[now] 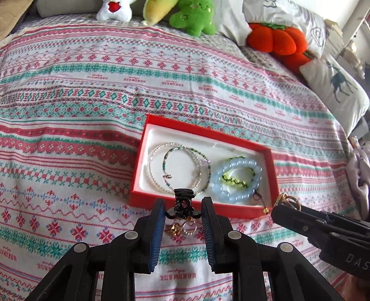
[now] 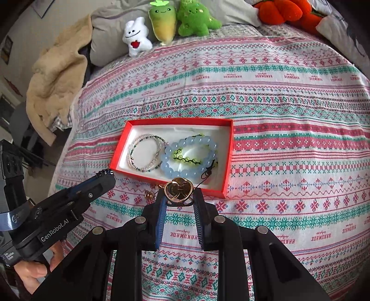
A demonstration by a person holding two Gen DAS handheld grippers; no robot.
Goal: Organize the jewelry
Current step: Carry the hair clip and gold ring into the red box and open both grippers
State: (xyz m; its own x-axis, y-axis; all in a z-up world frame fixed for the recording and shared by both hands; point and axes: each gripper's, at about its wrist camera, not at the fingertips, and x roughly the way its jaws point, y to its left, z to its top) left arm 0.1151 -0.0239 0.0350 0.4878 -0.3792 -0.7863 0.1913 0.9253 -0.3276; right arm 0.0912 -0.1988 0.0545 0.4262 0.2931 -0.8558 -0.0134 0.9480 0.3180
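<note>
A red jewelry box with a white lining lies on the bedspread; it also shows in the right wrist view. Inside lie thin beaded bracelets, a pale blue bead bracelet and a green-black one. My left gripper is shut on a black hair claw clip, held just before the box's near wall. Gold rings lie on the cloth under it. My right gripper is shut on a gold heart-shaped clip, held at the box's near edge.
Plush toys line the far side: a white one, a yellow-green one, a green one and an orange pumpkin. A deer-print pillow lies at the right. A beige blanket hangs at the bed's left edge.
</note>
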